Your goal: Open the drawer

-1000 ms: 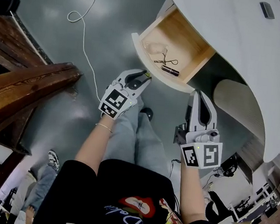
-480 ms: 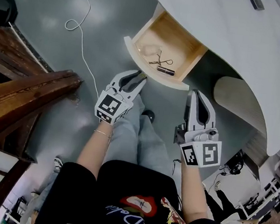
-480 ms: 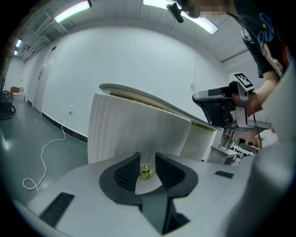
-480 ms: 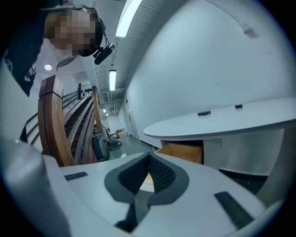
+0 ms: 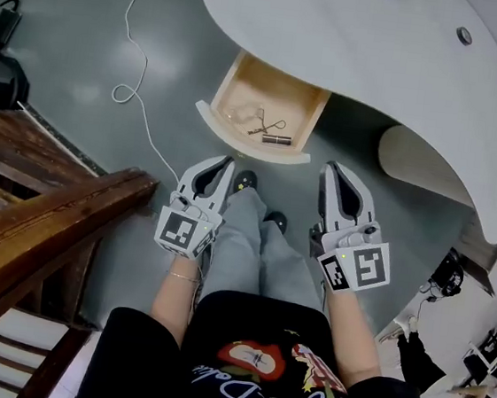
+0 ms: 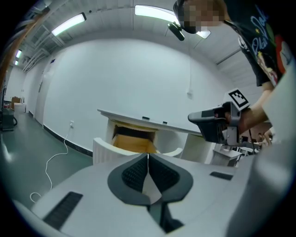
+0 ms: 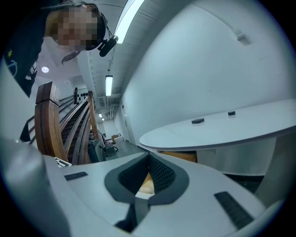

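Wooden drawer [image 5: 282, 99] partly hidden under desk [image 5: 362, 64]; left tongs [image 5: 226, 163] and right tongs [image 5: 333, 170] closed, empty.

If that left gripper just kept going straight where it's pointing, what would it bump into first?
Probably the curved white front of the open drawer, which sits right beyond the left gripper in its own view; depth is hard to judge.

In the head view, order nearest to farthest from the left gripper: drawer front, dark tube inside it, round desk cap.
1. Drawer front, just ahead of the left gripper.
2. Dark tube, inside the drawer.
3. Round cap, far right on desk.
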The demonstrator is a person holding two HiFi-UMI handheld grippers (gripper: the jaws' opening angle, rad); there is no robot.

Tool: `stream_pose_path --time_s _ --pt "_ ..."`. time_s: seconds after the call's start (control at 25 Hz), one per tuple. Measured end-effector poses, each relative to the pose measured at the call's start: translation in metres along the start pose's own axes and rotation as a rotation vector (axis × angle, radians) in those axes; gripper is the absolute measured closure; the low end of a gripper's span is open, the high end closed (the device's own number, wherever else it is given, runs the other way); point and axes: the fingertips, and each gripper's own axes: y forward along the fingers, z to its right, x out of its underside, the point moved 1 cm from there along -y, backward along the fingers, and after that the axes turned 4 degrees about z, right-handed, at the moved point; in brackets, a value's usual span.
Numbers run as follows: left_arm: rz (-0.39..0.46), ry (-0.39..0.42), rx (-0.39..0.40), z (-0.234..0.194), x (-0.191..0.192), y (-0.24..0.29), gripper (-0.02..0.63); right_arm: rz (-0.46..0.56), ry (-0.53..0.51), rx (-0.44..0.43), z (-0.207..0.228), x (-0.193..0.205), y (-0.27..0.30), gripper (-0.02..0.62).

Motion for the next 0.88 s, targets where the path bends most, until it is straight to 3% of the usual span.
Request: stream_pose_path --time_s 0.4,0.88 --pt "0.016 0.115 0.095 0.048 -0.082 0.014 0.600 0.055 -0.011 0.039 0.011 -0.044 -0.029 0.595" --pt "0.059 0.170 0.236 0.114 -0.164 0.019 0.600 0.131 -0.047 0.057 0.005 -0.104 -0.069 0.595"
